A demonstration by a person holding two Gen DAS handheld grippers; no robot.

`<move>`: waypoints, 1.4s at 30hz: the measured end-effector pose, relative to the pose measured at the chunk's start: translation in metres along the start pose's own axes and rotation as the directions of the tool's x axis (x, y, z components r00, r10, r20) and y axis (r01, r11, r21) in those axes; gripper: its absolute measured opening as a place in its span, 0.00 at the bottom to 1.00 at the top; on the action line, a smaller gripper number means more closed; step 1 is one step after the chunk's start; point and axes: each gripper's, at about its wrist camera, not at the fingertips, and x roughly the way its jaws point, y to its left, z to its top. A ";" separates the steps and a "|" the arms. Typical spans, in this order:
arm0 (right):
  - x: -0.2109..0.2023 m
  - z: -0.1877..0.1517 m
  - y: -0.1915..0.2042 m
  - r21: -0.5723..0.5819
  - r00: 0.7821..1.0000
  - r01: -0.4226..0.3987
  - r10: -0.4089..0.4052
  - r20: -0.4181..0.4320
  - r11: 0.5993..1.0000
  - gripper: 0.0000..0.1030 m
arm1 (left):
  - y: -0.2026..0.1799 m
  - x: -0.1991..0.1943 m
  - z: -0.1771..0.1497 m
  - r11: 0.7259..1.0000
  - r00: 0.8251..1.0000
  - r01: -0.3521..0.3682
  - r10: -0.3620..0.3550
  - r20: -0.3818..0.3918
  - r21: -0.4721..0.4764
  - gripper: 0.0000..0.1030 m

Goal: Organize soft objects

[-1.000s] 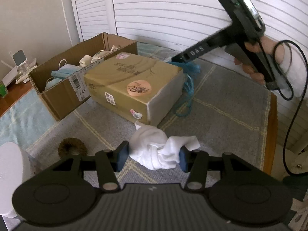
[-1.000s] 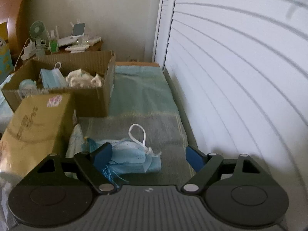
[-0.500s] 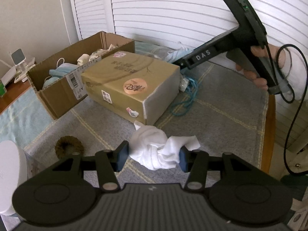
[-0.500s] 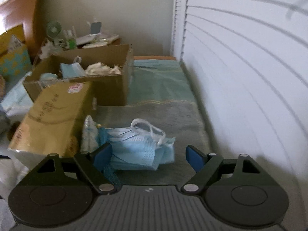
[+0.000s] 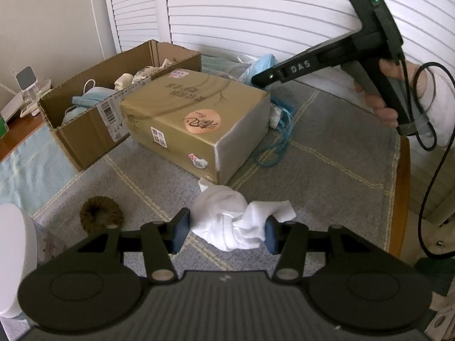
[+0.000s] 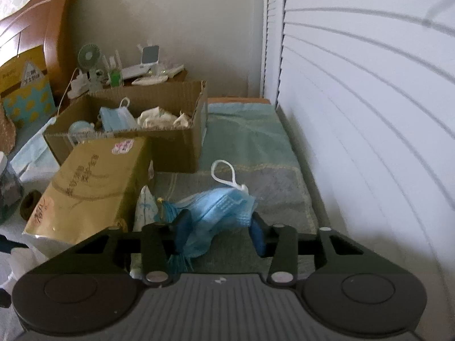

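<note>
In the left wrist view, the left gripper (image 5: 226, 234) at the lower centre of the frame pinches a crumpled white cloth (image 5: 236, 221) between its blue pads; the cloth rests on the grey surface (image 5: 327, 156), just in front of a gold box (image 5: 193, 119). A brown ring (image 5: 101, 217) lies at the lower left. An open cardboard box (image 5: 93, 130) with soft things inside stands behind the gold box, at the upper left. In the right wrist view, the right gripper (image 6: 220, 231) at the lower centre is closing its jaws on a bunch of blue face masks (image 6: 219, 207), and both pads already press the bunch, just right of the gold box
</note>
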 end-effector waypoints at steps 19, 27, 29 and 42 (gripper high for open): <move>-0.042 -0.011 -0.006 0.003 0.988 0.151 -0.151 -0.021 0.989 0.46 | -0.005 -0.010 -0.003 1.000 1.000 0.001 -0.001 0.025 0.002 0.50; -0.065 -0.008 0.005 -0.025 0.983 0.177 -0.176 0.047 0.984 0.64 | -0.004 -0.010 -0.003 1.000 1.000 0.006 -0.006 0.024 0.002 0.50; -0.069 -0.005 0.009 -0.036 0.981 0.184 -0.182 0.067 0.982 0.64 | -0.005 -0.010 -0.003 1.000 1.000 0.008 -0.008 0.025 0.001 0.50; -0.032 -0.026 0.048 -0.218 0.997 0.047 -0.058 -0.041 0.975 0.63 | -0.004 -0.004 -0.003 1.000 1.000 0.021 -0.021 0.012 -0.004 0.50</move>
